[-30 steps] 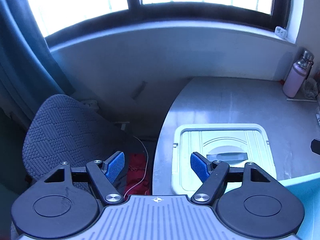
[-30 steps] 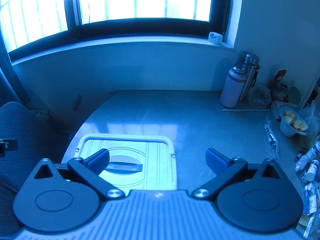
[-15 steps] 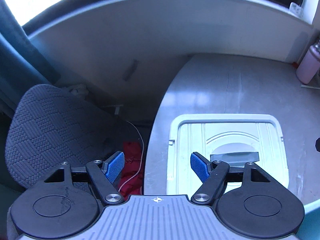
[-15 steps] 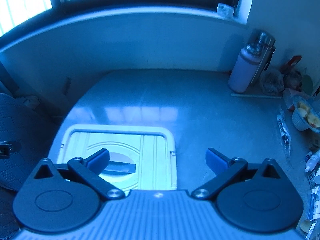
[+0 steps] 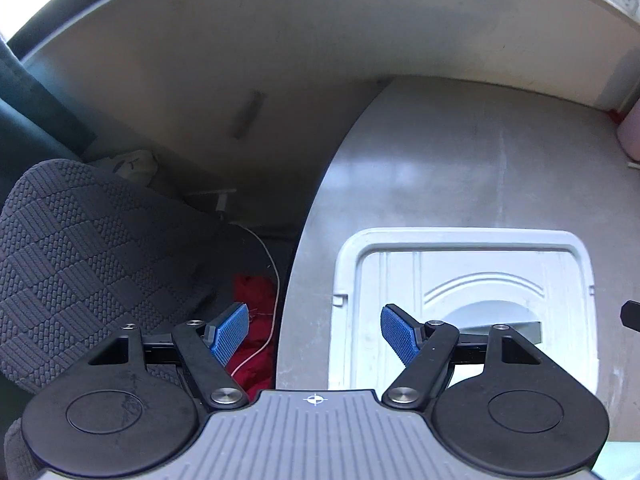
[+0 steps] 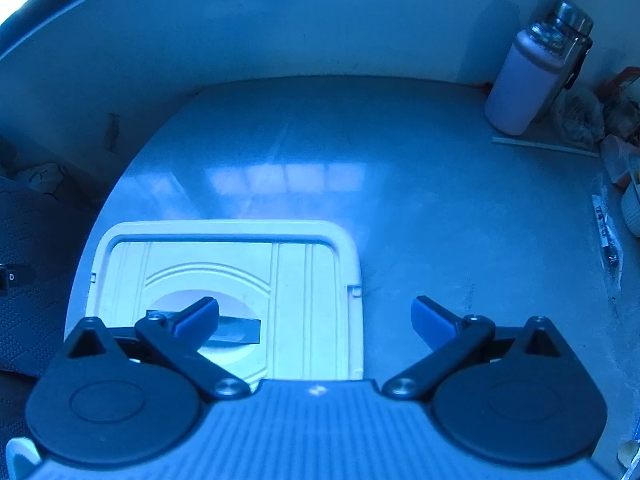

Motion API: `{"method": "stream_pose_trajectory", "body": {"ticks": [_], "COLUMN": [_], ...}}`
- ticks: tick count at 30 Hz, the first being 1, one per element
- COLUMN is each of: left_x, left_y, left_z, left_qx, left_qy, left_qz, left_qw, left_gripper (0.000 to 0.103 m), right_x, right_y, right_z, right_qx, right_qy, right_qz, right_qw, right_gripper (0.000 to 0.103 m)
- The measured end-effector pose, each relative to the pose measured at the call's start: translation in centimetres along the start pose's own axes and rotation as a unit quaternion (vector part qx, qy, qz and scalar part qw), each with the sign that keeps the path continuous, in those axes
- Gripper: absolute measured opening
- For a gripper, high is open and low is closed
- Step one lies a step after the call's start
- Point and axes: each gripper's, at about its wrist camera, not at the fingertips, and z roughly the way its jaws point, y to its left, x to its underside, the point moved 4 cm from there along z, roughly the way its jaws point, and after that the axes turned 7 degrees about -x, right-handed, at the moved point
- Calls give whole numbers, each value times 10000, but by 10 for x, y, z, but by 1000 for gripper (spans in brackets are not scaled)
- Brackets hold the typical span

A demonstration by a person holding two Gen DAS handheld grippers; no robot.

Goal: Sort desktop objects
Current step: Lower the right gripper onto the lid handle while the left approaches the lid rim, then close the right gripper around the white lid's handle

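Note:
A white plastic storage box with its lid [image 5: 460,280] shut sits on the grey desk [image 5: 440,168] near its left edge; a recessed handle [image 5: 496,320] is in the lid's middle. It also shows in the right wrist view [image 6: 304,280]. My left gripper [image 5: 314,334] is open and empty, above the desk's left edge and the box's left side. My right gripper [image 6: 316,320] is open and empty, above the box's right side.
A pink bottle [image 6: 528,84] stands at the desk's back right, with bags and packets [image 6: 608,120] beside it. A long wrapped item [image 6: 606,232] and a bowl [image 6: 632,208] lie at the right edge. A dark chair [image 5: 80,264] and red cloth [image 5: 256,320] are left of the desk.
Both grippers have tilted downward and moved forward; the window has left view and the box has come closer under them. Both stay open.

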Motion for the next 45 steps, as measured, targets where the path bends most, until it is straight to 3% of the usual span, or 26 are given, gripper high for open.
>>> {"method": "stream_pose_trajectory", "body": {"ticks": [15,24,31,35,39,45], "left_x": [2,7,10,11,17,22], "left_y": [-13,-14,-17,-17,-16,-6], "left_z": [74,109,119,120,121,125], "left_qx": [-24,2,54,64,49,6], "left_qy": [669,1037,1126,1043,923,883], "left_qz": [33,-15,-20,-68,-93,-181], "left_qw": [9977,9946,9936,9945,9957,9959], "left_gripper": [75,75,76,84,91,94], "right_x": [1,0,2,7,10,11], "right_y": [-15,-26,-23,-20,-18,-3], "right_z": [64,89,107,113,115,116], "right_qx": [10,-435,-507,-504,-213,31], "right_qy": [824,1378,1627,1591,1600,1762], "right_qz": [67,583,700,723,601,337], "right_qw": [9966,9878,9829,9833,9851,9838], "right_gripper": [103,103,102,101,96,90]}}
